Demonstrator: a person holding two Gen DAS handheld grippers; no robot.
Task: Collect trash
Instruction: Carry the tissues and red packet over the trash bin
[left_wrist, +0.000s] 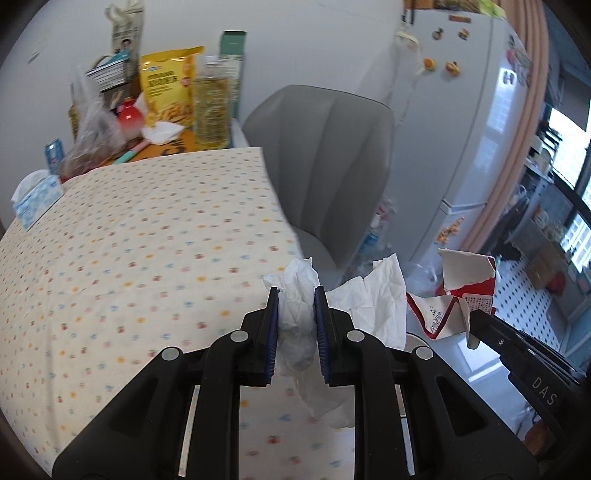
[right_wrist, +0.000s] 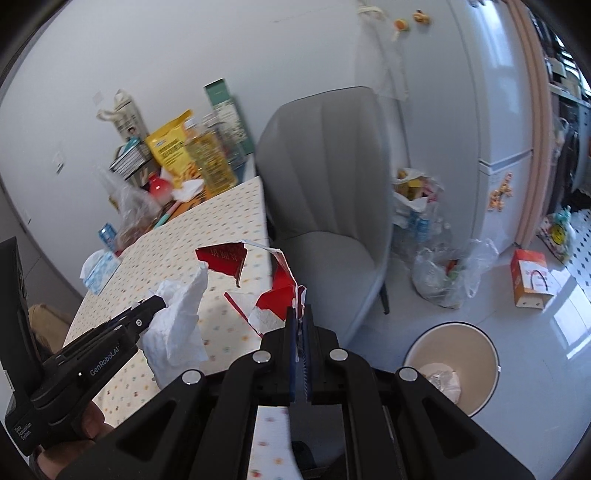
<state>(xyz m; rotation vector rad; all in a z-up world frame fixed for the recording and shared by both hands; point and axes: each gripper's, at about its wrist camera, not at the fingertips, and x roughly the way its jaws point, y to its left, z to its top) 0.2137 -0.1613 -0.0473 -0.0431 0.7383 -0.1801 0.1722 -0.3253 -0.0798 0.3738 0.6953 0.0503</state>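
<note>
My left gripper (left_wrist: 295, 295) is shut on a crumpled white tissue (left_wrist: 299, 314), held above the table's right edge. A flat part of the tissue (left_wrist: 376, 295) spreads to its right. The tissue also shows in the right wrist view (right_wrist: 181, 321), held by the left gripper (right_wrist: 157, 301). My right gripper (right_wrist: 300, 310) is shut on a torn red and white carton (right_wrist: 273, 291), held in the air beside the table. The carton shows in the left wrist view (left_wrist: 461, 291). A beige trash bin (right_wrist: 454, 369) with some trash inside stands on the floor, lower right of the right gripper.
The table (left_wrist: 129, 240) has a dotted cloth. At its far end stand a yellow snack bag (left_wrist: 168, 85), a bottle (left_wrist: 210, 107), a tissue pack (left_wrist: 37, 199) and a plastic bag. A grey chair (right_wrist: 325, 192) stands beside the table. A fridge (left_wrist: 461, 110), plastic bags (right_wrist: 447, 273) and an orange bag (right_wrist: 530, 282) lie beyond.
</note>
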